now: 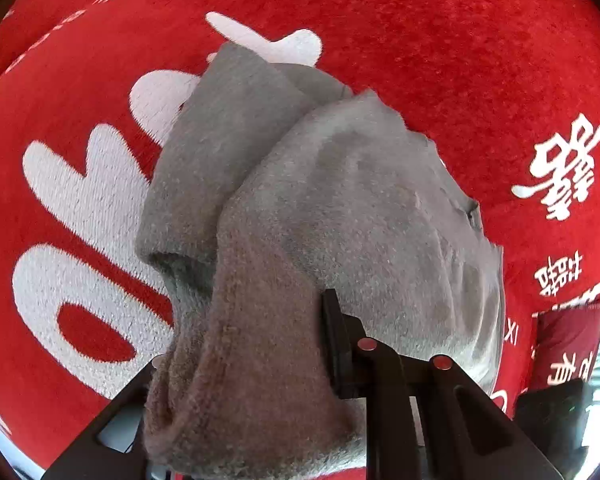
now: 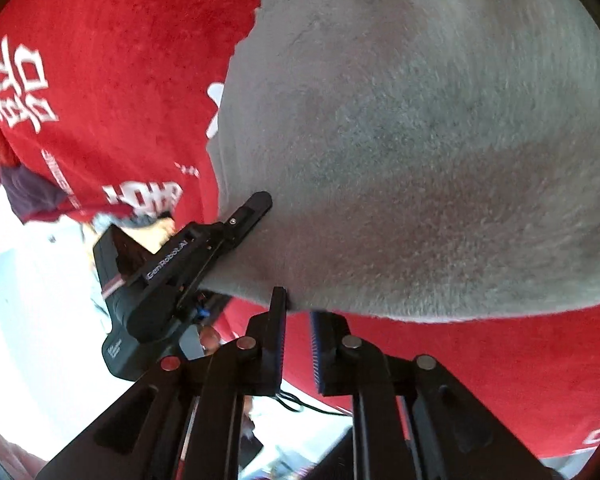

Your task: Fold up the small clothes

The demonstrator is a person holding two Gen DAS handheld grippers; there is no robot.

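Observation:
A grey fleece garment [image 1: 340,208] lies partly folded on a red cloth with white lettering [image 1: 440,40]. My left gripper [image 1: 244,360] is shut on a bunched edge of the garment; the cloth drapes over its left finger and hides it. In the right wrist view the garment [image 2: 420,140] fills the upper right. My right gripper [image 2: 298,312] sits at its near edge with the jaws a small gap apart; I see no cloth between them. The left gripper [image 2: 256,208] also shows there, clamped on the garment's left edge.
The red cloth [image 2: 100,60] covers the work surface in both views. A dark red fabric bundle [image 1: 568,344] lies at the right edge. A dark purple item [image 2: 28,196] sits at the left. Bright floor [image 2: 28,320] lies beyond the cloth's edge.

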